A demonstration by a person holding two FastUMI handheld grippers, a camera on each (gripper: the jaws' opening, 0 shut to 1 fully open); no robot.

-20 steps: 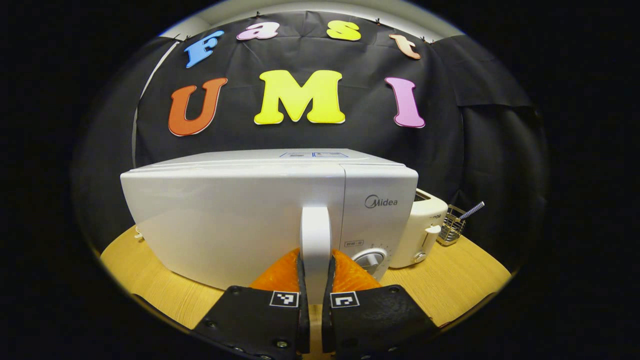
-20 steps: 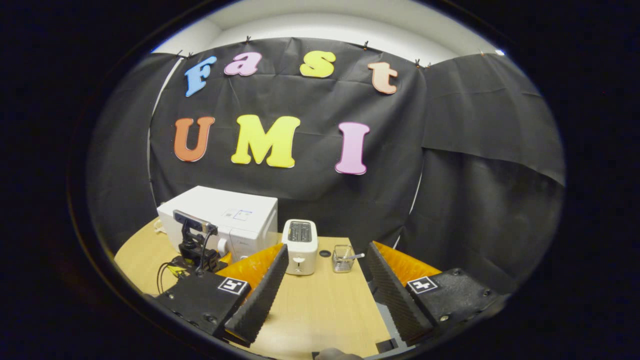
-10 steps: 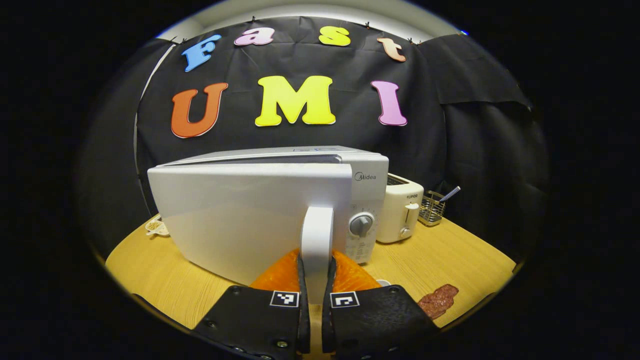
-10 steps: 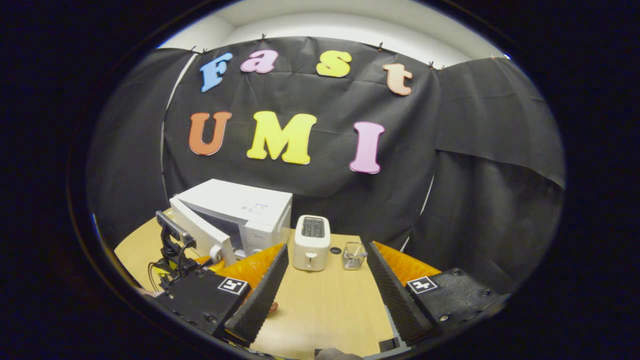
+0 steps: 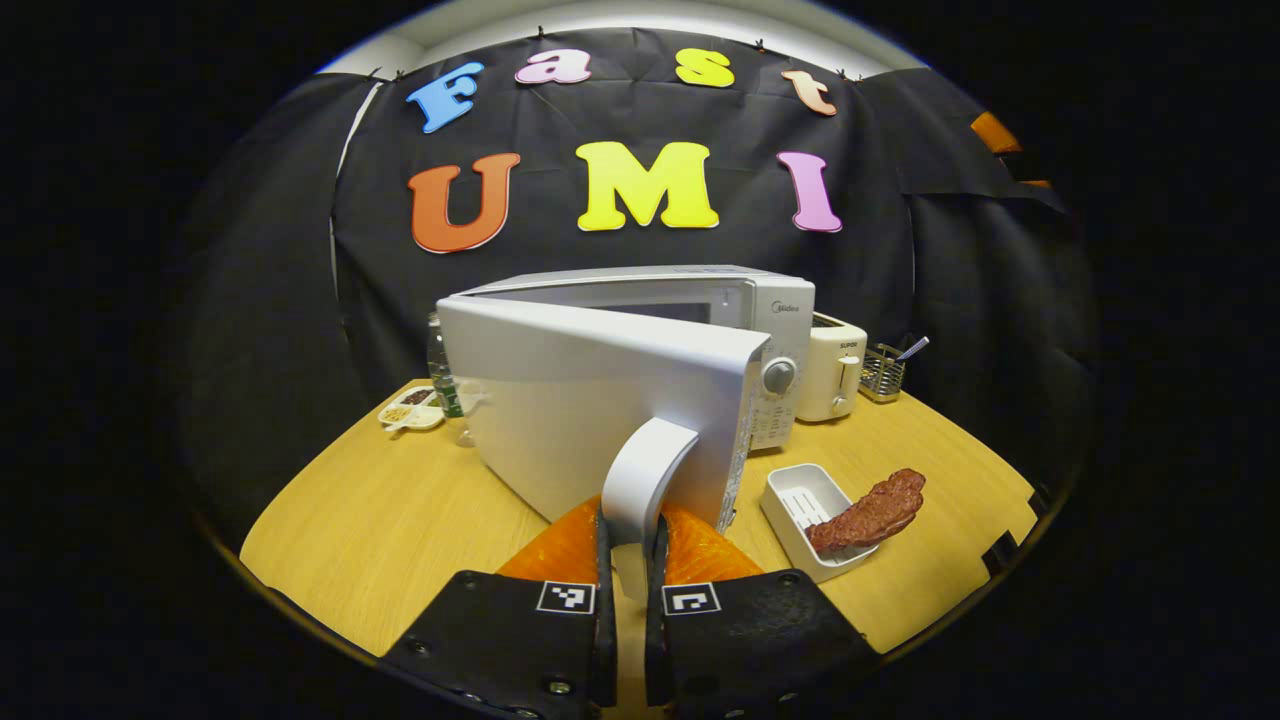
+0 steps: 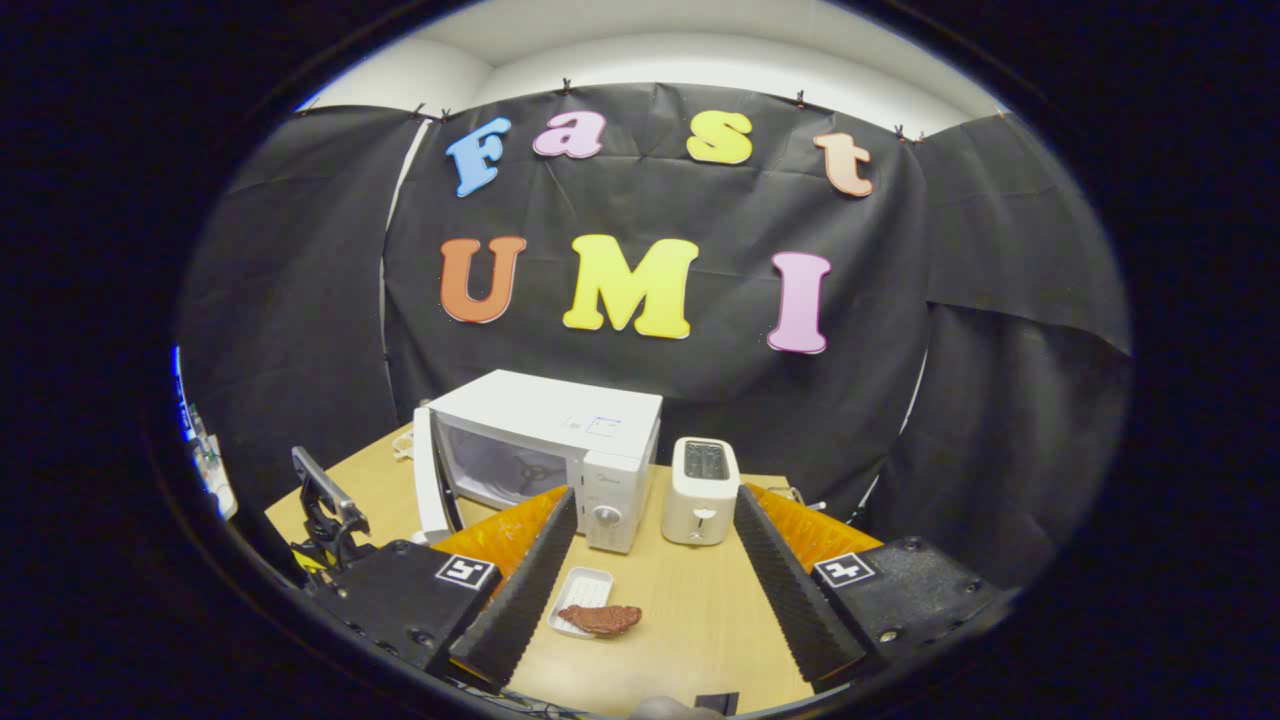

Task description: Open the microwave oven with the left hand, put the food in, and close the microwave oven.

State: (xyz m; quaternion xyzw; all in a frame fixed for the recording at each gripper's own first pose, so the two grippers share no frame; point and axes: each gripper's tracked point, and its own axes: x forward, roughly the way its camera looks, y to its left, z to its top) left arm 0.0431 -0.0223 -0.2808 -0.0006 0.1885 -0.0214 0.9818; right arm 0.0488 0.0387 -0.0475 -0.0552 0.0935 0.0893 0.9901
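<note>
Counting the things on the counter (image 5: 400,510), I see one microwave oven (image 5: 700,300), one toaster (image 5: 835,365), one wire basket (image 5: 882,372), one white tray (image 5: 800,500) and one piece of brown food (image 5: 870,512).

In the left gripper view, the left hand-held gripper (image 5: 628,545) is at the bottom centre of the frame and is clenched on the white door handle (image 5: 645,475), with one finger on each side of it. The microwave door (image 5: 590,400) stands partly open and fills the middle of the frame, so it hides most of the oven opening from this side. The food lies across the right edge of the tray, at the lower right of the frame, near the front of the oven. The toaster stands just beside the oven on its right side, and the basket is behind it. At the left of the oven there are one small dish (image 5: 410,412) with divided sections and one bottle (image 5: 440,375), partly hidden by the door.

In the right gripper view, the right hand-held gripper (image 6: 655,570) is released, its fingers wide apart and holding nothing. Between them, lower in the frame, are the tray (image 6: 580,605) and the food (image 6: 600,620). The open oven (image 6: 550,450) and the toaster (image 6: 700,490) stand behind.
</note>
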